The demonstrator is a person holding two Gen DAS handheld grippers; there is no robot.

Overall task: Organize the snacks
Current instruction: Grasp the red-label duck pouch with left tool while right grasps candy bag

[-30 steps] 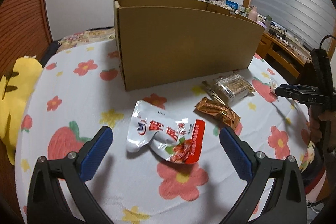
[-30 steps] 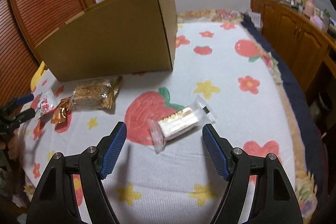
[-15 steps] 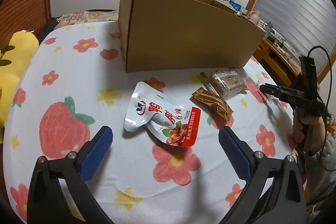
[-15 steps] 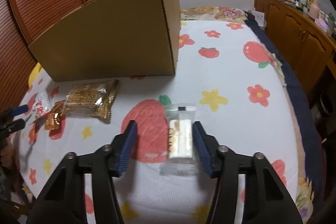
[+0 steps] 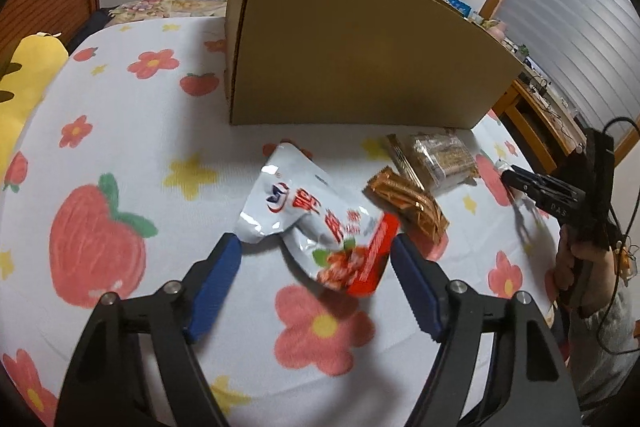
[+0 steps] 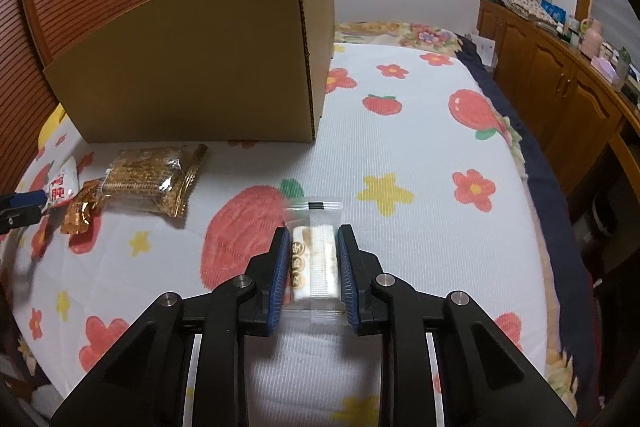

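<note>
Wafers (image 6: 314, 263) are sitting pinched in my right gripper (image 6: 313, 269); my left gripper (image 5: 316, 263) is closing around the pouch (image 5: 320, 223), pads not touching. Box (image 5: 360, 59) is hiding its inside.

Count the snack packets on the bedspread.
4: white-and-red pouch between the left claw's pads; orange bar beside it; clear brown-cake pack near the box; white pastry in the right claw. Box contents hidden.

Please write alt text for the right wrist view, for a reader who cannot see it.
The right gripper, with blue pads, is shut on a clear-wrapped white snack bar over a white flower-and-strawberry bedsheet. A tall brown cardboard box stands behind, with a gold-edged clear cracker packet in front of it.
</note>
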